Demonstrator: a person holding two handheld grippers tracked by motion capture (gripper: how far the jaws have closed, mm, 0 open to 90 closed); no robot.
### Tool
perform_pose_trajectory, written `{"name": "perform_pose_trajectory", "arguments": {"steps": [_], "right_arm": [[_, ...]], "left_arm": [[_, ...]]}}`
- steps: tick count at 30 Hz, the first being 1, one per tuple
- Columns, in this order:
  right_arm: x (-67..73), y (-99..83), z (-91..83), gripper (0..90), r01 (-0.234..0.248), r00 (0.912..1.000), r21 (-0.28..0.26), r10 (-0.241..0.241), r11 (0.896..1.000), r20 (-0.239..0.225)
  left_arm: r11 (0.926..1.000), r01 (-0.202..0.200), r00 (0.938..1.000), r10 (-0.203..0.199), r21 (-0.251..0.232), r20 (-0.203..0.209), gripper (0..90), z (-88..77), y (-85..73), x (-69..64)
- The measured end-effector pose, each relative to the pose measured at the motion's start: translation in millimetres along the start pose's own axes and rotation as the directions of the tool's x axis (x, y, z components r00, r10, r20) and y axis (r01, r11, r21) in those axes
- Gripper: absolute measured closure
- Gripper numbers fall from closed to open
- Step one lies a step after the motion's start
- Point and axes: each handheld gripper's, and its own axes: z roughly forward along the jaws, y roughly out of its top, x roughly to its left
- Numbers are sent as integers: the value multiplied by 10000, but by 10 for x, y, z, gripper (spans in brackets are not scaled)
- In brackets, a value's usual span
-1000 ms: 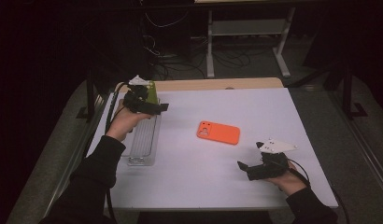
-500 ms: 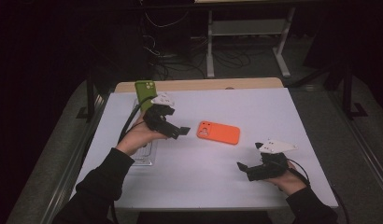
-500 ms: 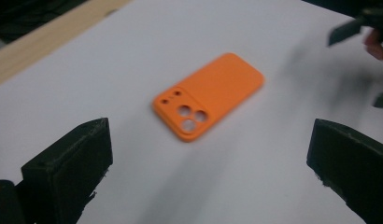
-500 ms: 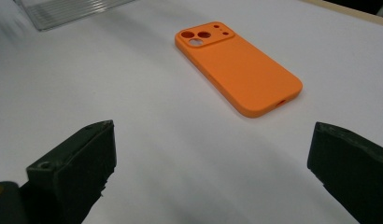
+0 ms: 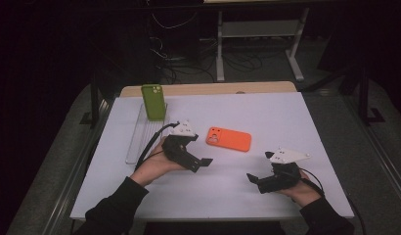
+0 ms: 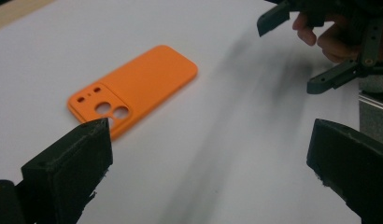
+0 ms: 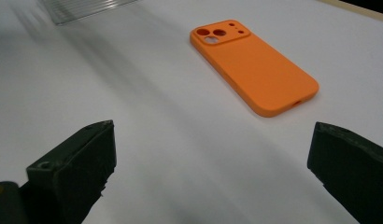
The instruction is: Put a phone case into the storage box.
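An orange phone case [image 5: 228, 138] lies flat, camera holes up, in the middle of the white table [image 5: 286, 112]. My left gripper [image 5: 202, 163] is open and empty just left of and in front of it, jaws pointing right. In the left gripper view the orange case [image 6: 133, 88] lies ahead, left of the gap between the jaws. My right gripper [image 5: 253, 179] is open and empty near the front right, jaws pointing left. The orange case [image 7: 255, 65] lies ahead of it, apart from both jaws. A green phone case [image 5: 153, 102] stands upright at the far end of a clear rack [image 5: 140, 139].
The clear rack runs along the table's left side, and its corner [image 7: 82, 9] shows in the right gripper view. A wooden strip [image 5: 213, 89] borders the far edge. Desk legs and cables stand on the dark floor beyond. In the left gripper view, the right gripper [image 6: 292, 51] is at the upper right.
My left gripper has left the green case standing in the rack and moved toward the front and right, ending beside the orange case. The right gripper has stayed put.
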Motion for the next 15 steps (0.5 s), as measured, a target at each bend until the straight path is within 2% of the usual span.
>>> {"name": "perform_pose_trajectory", "arguments": {"steps": [2,5,8,9,13,15], "right_arm": [[12,4,4,6,54,9999,-7,-54,10000,-161],[9,13,11,30,181,9996,47,-179,9998,-231],[5,31,16,27,57,9994,17,-56,10000,-333],[1,38,22,27,51,9995,45,-49,10000,-320],[-3,86,47,25,-74,9997,416,84,9991,-247],[7,114,60,20,101,9995,635,-81,9979,-307]], "left_arm": [[9997,219,9997,-219,-60,59,0,25,-79,-39],[9999,122,9999,-122,77,74,0,73,-186,-72],[9996,237,9997,-239,149,98,0,127,-286,-105],[9997,117,9999,-119,223,117,0,138,-314,-112],[9996,17,9997,-24,276,253,0,147,-388,-118],[9997,13,9997,-18,239,231,0,126,-396,-121]]}}
